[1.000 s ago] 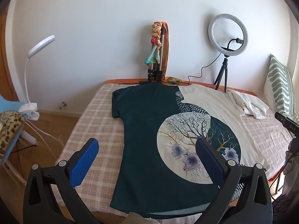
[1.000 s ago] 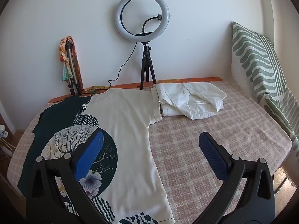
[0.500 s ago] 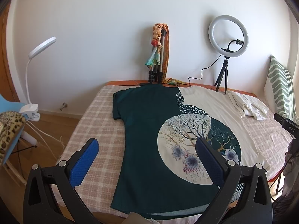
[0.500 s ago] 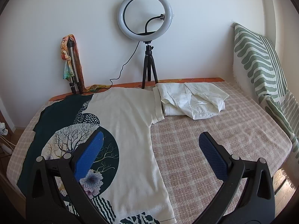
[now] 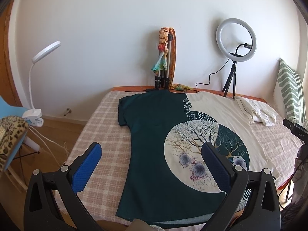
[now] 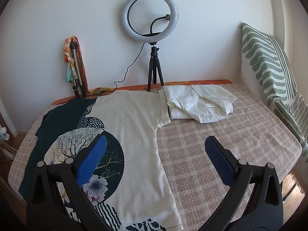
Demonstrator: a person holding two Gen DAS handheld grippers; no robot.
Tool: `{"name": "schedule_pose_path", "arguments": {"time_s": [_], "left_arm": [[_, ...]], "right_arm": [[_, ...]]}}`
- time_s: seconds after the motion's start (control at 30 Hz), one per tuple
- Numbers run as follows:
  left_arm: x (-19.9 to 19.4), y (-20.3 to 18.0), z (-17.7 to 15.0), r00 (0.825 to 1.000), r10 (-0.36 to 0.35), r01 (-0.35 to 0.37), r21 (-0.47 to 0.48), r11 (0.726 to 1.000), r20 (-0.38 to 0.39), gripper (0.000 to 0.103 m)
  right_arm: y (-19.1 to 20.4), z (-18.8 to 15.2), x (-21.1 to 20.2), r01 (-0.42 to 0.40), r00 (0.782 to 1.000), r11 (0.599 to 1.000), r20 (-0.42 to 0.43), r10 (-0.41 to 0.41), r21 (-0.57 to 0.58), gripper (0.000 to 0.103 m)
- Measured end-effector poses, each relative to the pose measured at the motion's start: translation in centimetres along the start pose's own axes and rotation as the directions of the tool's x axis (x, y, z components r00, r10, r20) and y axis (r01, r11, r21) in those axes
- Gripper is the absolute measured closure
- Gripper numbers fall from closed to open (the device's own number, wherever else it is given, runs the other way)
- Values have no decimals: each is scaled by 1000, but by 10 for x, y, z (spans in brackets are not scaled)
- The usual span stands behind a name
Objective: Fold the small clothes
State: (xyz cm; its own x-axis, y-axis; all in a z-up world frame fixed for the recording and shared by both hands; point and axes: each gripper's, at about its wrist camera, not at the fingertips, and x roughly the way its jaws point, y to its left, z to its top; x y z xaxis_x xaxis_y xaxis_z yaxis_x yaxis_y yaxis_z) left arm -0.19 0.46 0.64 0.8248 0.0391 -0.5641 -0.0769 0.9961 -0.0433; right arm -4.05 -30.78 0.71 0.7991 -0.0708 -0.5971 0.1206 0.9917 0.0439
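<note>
A T-shirt point(image 5: 154, 134), half dark green and half cream with a round tree print, lies flat on the checked bed, collar toward the wall. It also shows in the right wrist view point(image 6: 134, 130). My left gripper point(image 5: 152, 150) is open and empty, held above the shirt's lower dark half. My right gripper point(image 6: 156, 144) is open and empty, above the shirt's cream side edge. A folded white garment point(image 6: 198, 104) lies by the cream sleeve; it also shows in the left wrist view point(image 5: 258, 111).
A ring light on a tripod point(image 6: 152, 44) and a folded tripod with a scarf point(image 5: 163, 57) stand at the wall. A striped pillow point(image 6: 269, 61) leans at the right. A clip lamp point(image 5: 36, 88) and a leopard-print chair point(image 5: 9, 132) stand left of the bed point(image 6: 221, 134).
Both grippers have drifted slightly; the views shifted a little. Both stay open and the shirt has not moved.
</note>
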Motion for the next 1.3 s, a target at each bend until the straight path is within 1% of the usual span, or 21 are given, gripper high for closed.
{"name": "schedule_pose_path", "arguments": {"time_s": [0.7, 1.3], "left_arm": [[-1, 3, 0, 1000, -2, 2, -6, 1000, 4, 0], [2, 5, -3, 1000, -1, 1, -6, 1000, -11, 0]], "right_arm": [[2, 1, 1, 1, 1000, 1000, -2, -1, 2, 0], [4, 1, 2, 1, 1000, 1000, -3, -1, 0, 0]]}}
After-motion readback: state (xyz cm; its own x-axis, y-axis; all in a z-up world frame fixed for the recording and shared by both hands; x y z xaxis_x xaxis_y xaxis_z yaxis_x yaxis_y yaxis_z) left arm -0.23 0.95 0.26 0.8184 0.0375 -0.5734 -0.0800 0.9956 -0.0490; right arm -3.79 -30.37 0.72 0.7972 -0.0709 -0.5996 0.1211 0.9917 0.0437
